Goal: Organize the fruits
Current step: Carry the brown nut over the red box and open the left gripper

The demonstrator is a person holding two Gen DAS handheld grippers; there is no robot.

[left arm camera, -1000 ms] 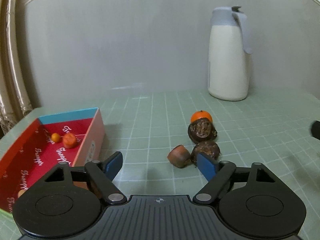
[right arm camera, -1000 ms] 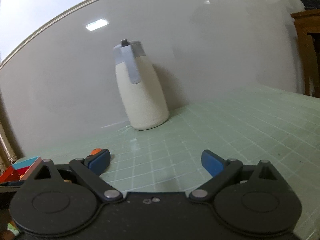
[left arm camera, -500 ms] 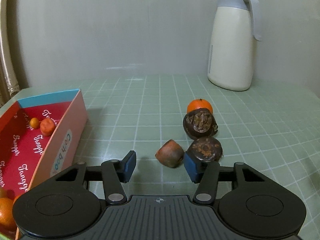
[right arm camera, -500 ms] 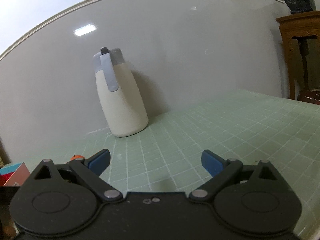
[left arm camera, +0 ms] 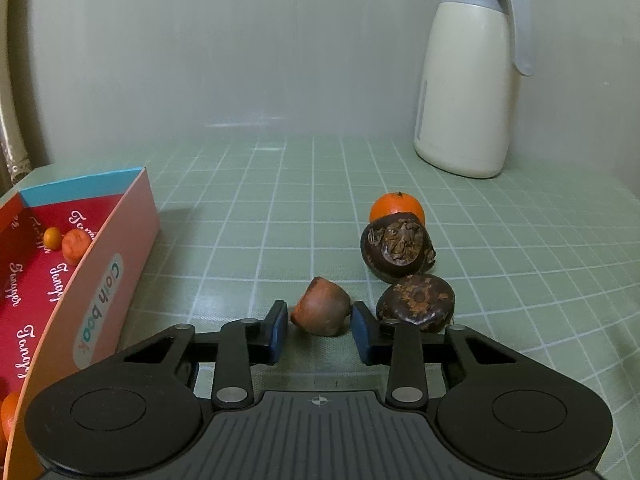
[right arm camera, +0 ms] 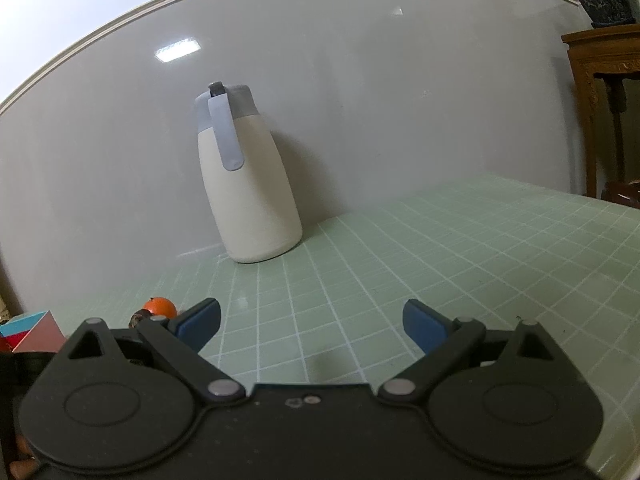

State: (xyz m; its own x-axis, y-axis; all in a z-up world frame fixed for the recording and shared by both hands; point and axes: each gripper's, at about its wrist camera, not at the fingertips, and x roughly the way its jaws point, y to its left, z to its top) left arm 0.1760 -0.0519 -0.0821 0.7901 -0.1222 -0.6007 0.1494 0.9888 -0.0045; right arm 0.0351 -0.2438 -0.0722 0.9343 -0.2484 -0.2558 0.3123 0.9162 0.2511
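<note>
A reddish-brown fruit (left arm camera: 322,312) lies on the green grid mat between the blue pads of my left gripper (left arm camera: 319,322). The jaws are closing: the right pad is at the fruit's side and a thin gap shows at the left pad. Just right of it lie two dark wrinkled fruits (left arm camera: 416,302) (left arm camera: 398,250), with a mandarin (left arm camera: 397,208) behind them. The red box (left arm camera: 100,288) on the left holds a small orange fruit (left arm camera: 52,237) and a red one (left arm camera: 76,246). My right gripper (right arm camera: 312,326) hangs open over bare mat, with the mandarin (right arm camera: 161,307) off to its left.
A cream jug with a grey lid (left arm camera: 468,92) (right arm camera: 248,184) stands by the wall at the back right. Another orange fruit (left arm camera: 8,416) shows at the box's near end. A wooden cabinet (right arm camera: 604,100) stands beyond the table's right edge.
My left gripper came forward and down onto the reddish-brown fruit, and its jaws narrowed from wide to nearly the fruit's width. The right gripper's view swung slightly, and its jaws stayed wide.
</note>
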